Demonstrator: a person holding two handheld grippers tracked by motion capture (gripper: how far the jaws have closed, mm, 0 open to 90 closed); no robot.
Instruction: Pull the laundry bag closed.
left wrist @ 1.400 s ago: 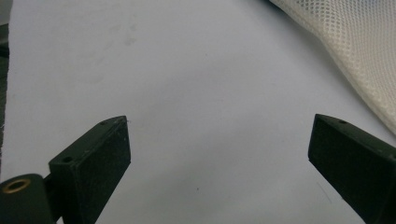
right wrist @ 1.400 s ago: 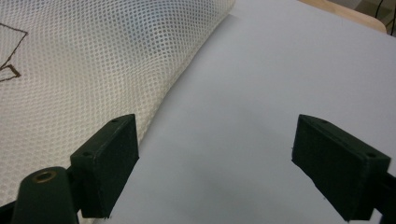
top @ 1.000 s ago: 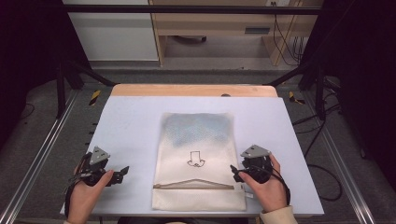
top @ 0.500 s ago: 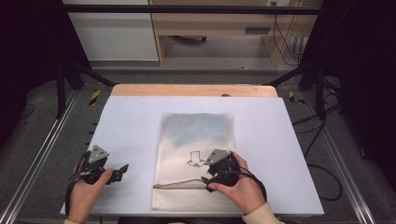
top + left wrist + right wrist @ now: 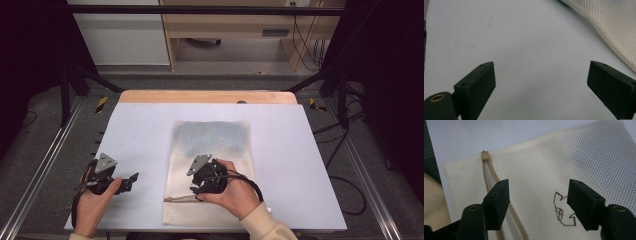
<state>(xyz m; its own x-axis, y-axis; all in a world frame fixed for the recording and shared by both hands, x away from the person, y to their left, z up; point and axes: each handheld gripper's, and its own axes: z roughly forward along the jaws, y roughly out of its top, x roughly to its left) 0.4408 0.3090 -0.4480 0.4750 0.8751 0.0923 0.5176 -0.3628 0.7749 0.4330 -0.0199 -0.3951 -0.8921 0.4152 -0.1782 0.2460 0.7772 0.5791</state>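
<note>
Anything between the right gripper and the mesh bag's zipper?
Nothing visible. The right gripper hangs over the mesh bag, jaws apart with only bare mesh between them. The zipper runs beside one jaw, unobstructed, its pull at the far end.

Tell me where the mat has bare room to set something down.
Free: the white mat left of the mesh bag, ahead of the left claw; also right of the bag toward the mat's right edge. Crowded: the bag's near end, under the right claw.
</note>
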